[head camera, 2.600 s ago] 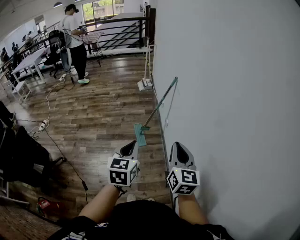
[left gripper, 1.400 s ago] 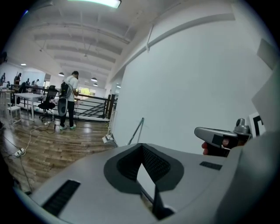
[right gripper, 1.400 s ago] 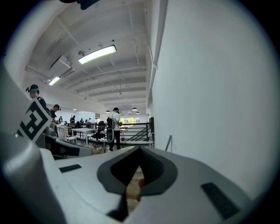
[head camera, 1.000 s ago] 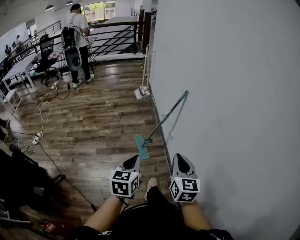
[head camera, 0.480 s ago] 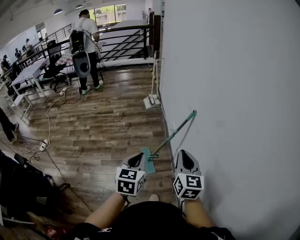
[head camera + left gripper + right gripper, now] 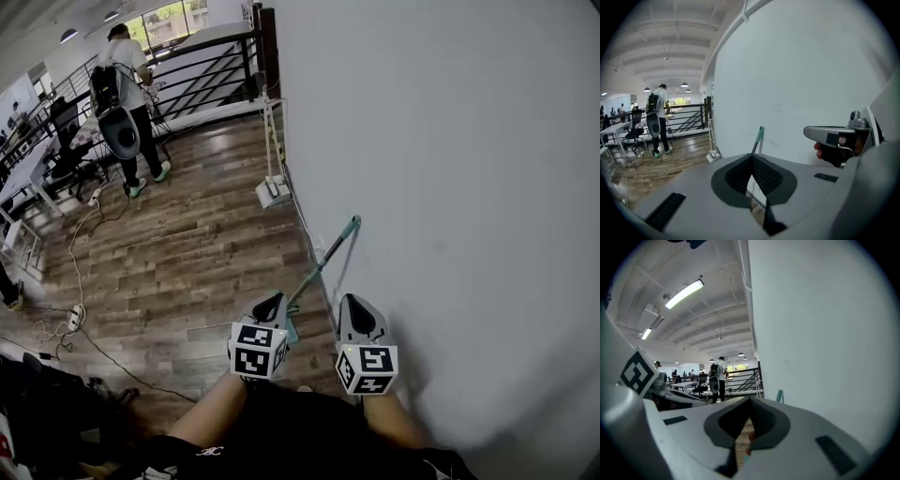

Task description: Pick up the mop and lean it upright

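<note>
The mop (image 6: 321, 265) has a dark pole with a teal grip, and it leans slanted against the white wall (image 6: 450, 169). Its teal flat head rests on the wooden floor and is mostly hidden behind my left gripper (image 6: 273, 302). That gripper is shut and empty, just in front of the head. My right gripper (image 6: 355, 306) is also shut and empty, close to the wall and right of the pole. The teal grip (image 6: 760, 133) rises above the closed jaws in the left gripper view. In the right gripper view the grip (image 6: 779, 395) shows beside the wall.
A second white floor tool (image 6: 272, 187) stands against the wall further on. A person with a backpack (image 6: 122, 84) stands by a black railing (image 6: 211, 52). Cables and a power strip (image 6: 73, 319) lie on the floor at left, and desks are far left.
Both shut grippers have come closer to the mop, and the left one now covers most of its head. The mop still leans on the wall. The person by the railing has shifted.
</note>
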`<state>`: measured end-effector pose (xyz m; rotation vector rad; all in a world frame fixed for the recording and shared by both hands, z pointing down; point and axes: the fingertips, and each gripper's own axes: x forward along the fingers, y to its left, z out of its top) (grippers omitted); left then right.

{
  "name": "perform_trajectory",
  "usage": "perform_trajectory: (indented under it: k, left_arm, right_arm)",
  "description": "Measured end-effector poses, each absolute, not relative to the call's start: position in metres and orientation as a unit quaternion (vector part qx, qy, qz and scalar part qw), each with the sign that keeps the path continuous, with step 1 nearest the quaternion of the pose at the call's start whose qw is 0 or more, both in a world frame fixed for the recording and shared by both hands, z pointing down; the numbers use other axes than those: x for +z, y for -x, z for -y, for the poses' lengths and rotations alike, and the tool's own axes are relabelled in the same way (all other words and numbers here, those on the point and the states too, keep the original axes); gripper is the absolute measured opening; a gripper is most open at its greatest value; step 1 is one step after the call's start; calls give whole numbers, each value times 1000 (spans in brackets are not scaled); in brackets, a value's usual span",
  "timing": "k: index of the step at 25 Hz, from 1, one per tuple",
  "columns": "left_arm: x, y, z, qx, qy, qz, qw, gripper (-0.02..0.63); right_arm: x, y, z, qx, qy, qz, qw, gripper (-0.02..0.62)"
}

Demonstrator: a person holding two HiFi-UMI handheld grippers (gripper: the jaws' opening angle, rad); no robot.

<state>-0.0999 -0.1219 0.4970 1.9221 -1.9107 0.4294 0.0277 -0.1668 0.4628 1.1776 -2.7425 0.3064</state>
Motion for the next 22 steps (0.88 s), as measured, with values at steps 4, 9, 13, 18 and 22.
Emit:
perform_trajectory:
  k: [4,9,13,18,22]
  left_arm:
    - [506,95,168,164,-715,652,192,-5]
    - [523,97,231,182,-766,590,177,-5]
    - [537,104,288,217,-804,533,148,-5]
    - [532,103,325,197,-851,466,140,48]
    - [541,93,363,198,-877,419,129,84]
  right_arm:
    - [475,-38,193,114,-429,893,80,9]
    - [482,-34,229,107,-488,863,80,9]
    - [485,-21,262,148,-530,832,64,9]
    - [475,-14,270,142,-582,797,84,9]
    - [475,-15,274,138,-620,766,101,9]
